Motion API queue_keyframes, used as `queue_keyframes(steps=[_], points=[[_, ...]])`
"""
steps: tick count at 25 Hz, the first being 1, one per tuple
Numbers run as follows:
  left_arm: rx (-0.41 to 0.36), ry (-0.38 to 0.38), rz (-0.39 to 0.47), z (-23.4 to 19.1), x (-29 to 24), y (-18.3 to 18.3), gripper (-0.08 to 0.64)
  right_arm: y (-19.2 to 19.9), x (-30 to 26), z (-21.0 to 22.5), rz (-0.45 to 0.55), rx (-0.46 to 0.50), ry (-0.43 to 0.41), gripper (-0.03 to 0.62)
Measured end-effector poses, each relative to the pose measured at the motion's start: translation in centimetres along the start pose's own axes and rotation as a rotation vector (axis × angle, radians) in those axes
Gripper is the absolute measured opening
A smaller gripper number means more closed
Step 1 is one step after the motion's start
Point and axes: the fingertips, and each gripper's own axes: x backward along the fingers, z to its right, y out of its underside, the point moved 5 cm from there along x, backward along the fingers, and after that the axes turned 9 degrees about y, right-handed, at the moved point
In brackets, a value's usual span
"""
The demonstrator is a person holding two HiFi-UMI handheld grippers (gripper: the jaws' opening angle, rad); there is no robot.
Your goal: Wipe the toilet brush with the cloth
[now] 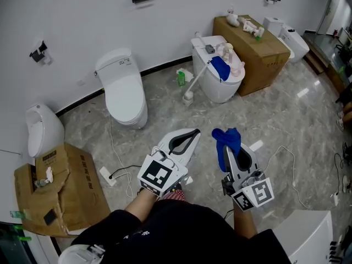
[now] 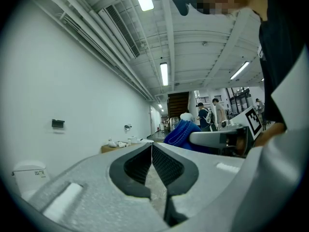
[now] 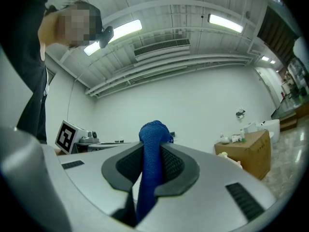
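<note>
A white long-handled toilet brush [image 1: 196, 83] leans against the far toilet [image 1: 217, 89], its head on the floor. My right gripper [image 1: 229, 146] is shut on a blue cloth [image 1: 226, 138], held above the floor well short of the brush. In the right gripper view the cloth [image 3: 153, 132] stands pinched between the dark pads [image 3: 174, 166] and sticks out past the tips of the right gripper [image 3: 152, 146]. My left gripper [image 1: 196, 131] is beside it, shut and empty. In the left gripper view, the left gripper [image 2: 152, 146] has its jaws meeting, with the cloth [image 2: 182, 132] to the right.
A second blue cloth [image 1: 221, 68] lies on the far toilet's lid. Another white toilet [image 1: 124, 90] and a urinal [image 1: 42, 128] stand along the wall. A torn cardboard box [image 1: 61, 190] is at left, a brown box [image 1: 256, 47] at back right. A power strip [image 1: 107, 176] and cables lie on the floor.
</note>
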Motion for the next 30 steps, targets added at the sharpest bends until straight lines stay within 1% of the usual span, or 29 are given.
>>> queue_keyframes(steps=[6,19,24,28,30], points=[[-0.002,0.007,0.004,-2.7,0.0,0.4,0.005,0.7,-2.5,-0.2,-0.002,-0.002,0.012,0.064],[0.013,0.011,0.023,-9.6,2.0,1.2,0.005,2.2,-9.1,-2.8,-0.009,0.013,0.012,0.064],[0.018,0.016,0.028,-10.9,2.2,1.7,0.005,2.7,-10.4,-2.9,-0.016,0.019,0.035,0.064],[0.028,0.009,0.033,-12.7,2.7,2.0,0.005,3.0,-12.0,-3.6,-0.024,0.034,0.021,0.064],[0.034,0.005,0.034,-13.3,2.9,2.2,0.005,3.3,-12.5,-3.8,-0.03,0.034,0.027,0.064]])
